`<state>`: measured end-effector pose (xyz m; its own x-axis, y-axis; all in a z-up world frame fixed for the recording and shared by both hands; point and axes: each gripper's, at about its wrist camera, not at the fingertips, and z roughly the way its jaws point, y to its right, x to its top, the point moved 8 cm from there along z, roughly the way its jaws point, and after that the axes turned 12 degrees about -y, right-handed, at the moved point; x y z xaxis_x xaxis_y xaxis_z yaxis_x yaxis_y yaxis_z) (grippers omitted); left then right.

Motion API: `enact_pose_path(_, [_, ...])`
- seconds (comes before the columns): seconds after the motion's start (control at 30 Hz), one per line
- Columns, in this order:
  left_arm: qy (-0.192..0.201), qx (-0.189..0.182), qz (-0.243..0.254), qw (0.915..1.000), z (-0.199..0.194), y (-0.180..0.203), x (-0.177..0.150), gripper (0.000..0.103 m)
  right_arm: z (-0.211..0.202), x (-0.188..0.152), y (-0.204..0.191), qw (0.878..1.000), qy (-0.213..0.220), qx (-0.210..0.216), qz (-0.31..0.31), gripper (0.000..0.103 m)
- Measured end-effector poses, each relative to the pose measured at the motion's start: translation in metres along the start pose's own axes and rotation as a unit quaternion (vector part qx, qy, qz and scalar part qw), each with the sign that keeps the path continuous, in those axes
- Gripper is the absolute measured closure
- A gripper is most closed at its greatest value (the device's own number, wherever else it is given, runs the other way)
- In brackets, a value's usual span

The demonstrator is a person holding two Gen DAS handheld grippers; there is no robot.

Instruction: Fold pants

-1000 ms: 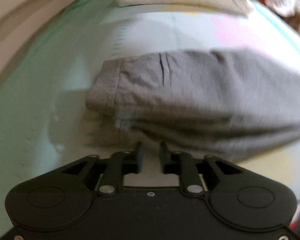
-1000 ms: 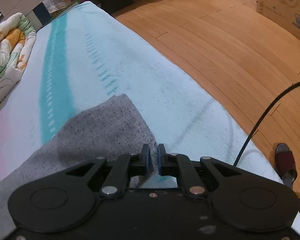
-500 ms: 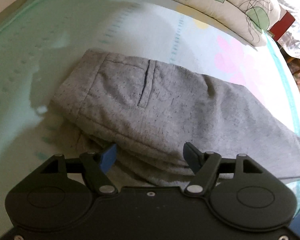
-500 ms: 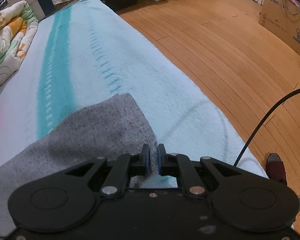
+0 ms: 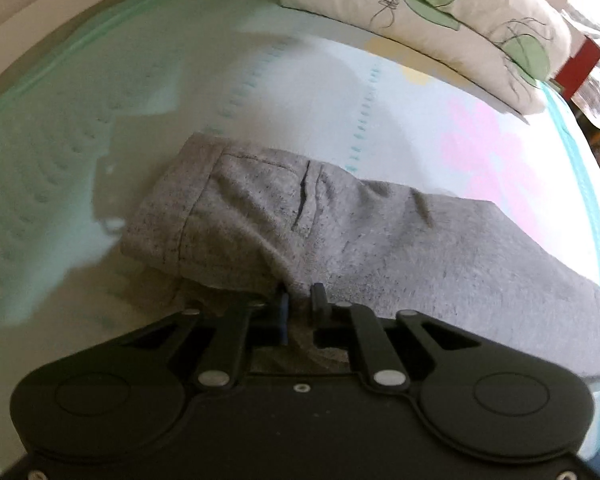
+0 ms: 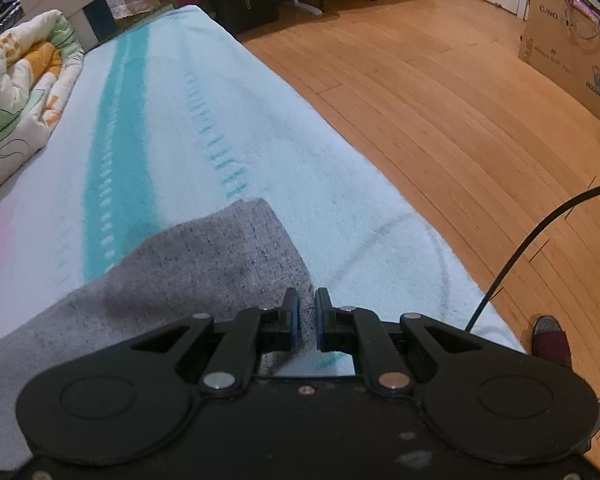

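Right now the left gripper (image 5: pixel 301 300) is closing its two fingers, and a fold of the gray pants (image 5: pixel 340 236) is pinched between them near the waistband end. That edge of the cloth is pulled up a little toward the fingers. The waistband and a thin pocket slit (image 5: pixel 303 200) lie just past the fingers, and the rest of the pants stretches away to the right across the blanket (image 5: pixel 100 140). The right gripper (image 6: pixel 307 312) has its fingers almost together, with only a thin gap, and the corner of the gray pant leg (image 6: pixel 204 264) sits between them. This leg end lies flat near the bed's edge. Under the pants is a pale blue blanket with a teal stripe (image 6: pixel 116 152) and some pink patches. A puffy quilt (image 5: pixel 440 12) with green leaves rests at the far side of the bed. Beside the bed is a wooden floor (image 6: pixel 440 120), with a black cable (image 6: pixel 520 248), a dark red slipper (image 6: pixel 550 340), and a cardboard box (image 6: pixel 572 52) farther off.
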<state>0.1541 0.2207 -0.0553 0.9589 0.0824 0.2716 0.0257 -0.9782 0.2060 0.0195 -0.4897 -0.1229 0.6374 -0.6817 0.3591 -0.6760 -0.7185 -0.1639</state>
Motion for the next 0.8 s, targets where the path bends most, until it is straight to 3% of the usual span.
enact_pose_path(0.13, [-0.049,0.005,0.011,0.9987,0.009,-0.012,-0.02,0.087,0.0,-0.006,0.006,1.0,-0.007,-0.013,-0.006,0.094])
enact_pose_path(0.23, [-0.102,0.031,0.03,0.9938,0.033,-0.018,-0.039,0.078,0.016,-0.014,0.012,0.999,-0.045,-0.022,-0.005,0.091])
enact_pose_path(0.3, [-0.097,0.031,0.045,0.9938,0.028,-0.017,-0.039,0.078,0.015,-0.014,0.012,0.998,-0.051,-0.043,-0.012,0.088])
enact_pose_path(0.37, [-0.087,0.044,0.073,0.9926,0.012,-0.013,-0.034,0.069,-0.001,-0.008,0.007,0.995,-0.034,-0.087,-0.031,0.085])
enact_pose_path(0.47, [-0.085,0.113,0.144,0.9795,-0.009,-0.005,-0.026,0.067,-0.034,0.006,-0.018,0.993,0.007,-0.095,-0.067,0.076])
enact_pose_path(0.57, [-0.025,0.19,0.236,0.9526,-0.031,0.01,-0.015,0.065,-0.063,0.015,-0.064,0.995,0.025,-0.021,-0.09,0.074])
enact_pose_path(0.63, [0.033,0.217,0.273,0.9366,-0.038,0.031,-0.003,0.054,-0.071,0.015,-0.107,0.992,0.019,0.048,-0.113,0.074])
enact_pose_path(0.7, [0.07,0.22,0.296,0.927,-0.034,0.052,0.009,0.048,-0.073,0.01,-0.155,0.984,0.009,0.099,-0.146,0.074])
enact_pose_path(0.8, [0.072,0.17,0.324,0.9277,-0.012,0.092,0.024,0.048,-0.064,-0.002,-0.232,0.966,-0.013,0.163,-0.198,0.074])
